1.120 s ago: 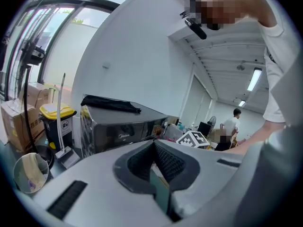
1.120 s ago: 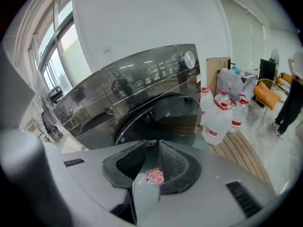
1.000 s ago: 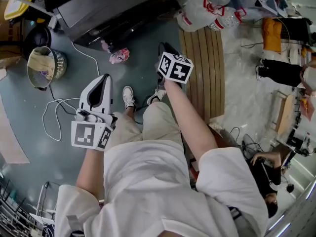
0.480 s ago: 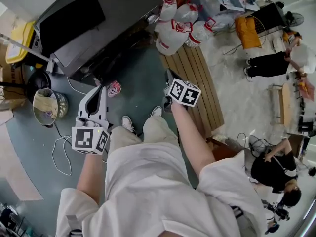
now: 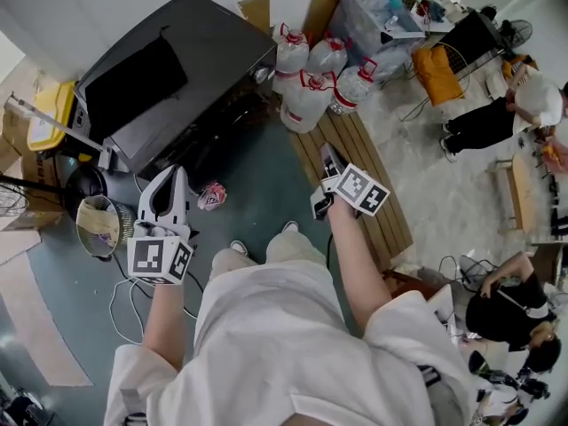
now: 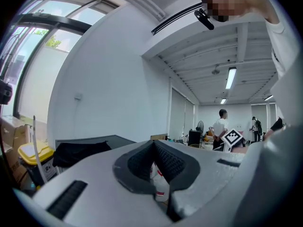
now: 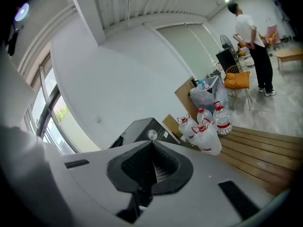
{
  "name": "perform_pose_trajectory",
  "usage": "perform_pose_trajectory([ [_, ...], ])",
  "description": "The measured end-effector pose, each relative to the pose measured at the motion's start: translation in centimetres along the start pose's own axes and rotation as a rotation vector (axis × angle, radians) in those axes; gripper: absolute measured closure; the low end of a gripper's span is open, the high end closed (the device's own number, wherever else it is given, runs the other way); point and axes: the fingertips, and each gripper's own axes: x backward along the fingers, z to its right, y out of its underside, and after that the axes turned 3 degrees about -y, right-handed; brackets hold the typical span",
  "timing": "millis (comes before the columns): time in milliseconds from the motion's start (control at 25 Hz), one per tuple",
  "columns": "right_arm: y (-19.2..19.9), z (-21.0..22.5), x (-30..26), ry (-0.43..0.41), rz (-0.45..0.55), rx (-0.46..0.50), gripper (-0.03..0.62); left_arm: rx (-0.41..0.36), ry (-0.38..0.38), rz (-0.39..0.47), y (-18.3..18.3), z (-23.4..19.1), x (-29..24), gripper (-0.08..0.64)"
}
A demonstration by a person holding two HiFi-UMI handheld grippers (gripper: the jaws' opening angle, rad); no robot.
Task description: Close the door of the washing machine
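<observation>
Washing machine (image 5: 204,56), dark grey at upper left, its door indistinct on the shadowed front but probably a light, stiff hinged panel best pushed at its free edge, stood beyond the left hand-held gripper (image 5: 173,176) and right hand-held gripper (image 5: 327,151), both clenched empty.

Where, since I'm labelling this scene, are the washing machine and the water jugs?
washing machine (image 5: 222,35): head view, grey top panel.
water jugs (image 5: 304,105): head view, front jug's body.

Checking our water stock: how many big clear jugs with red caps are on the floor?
4 jugs, clustered at the wooden platform's far end: two farther back, left and right, two nearer, left and right. Others may be hidden behind them.
</observation>
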Motion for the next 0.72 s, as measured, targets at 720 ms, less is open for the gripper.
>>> perform_pose_trajectory([
  [720, -18.4, -13.3, 4.6, -0.25, 0.307, 0.378, 0.593, -0.052, -0.104, 0.193, -11.5, -3.2, 0.3, 0.554],
])
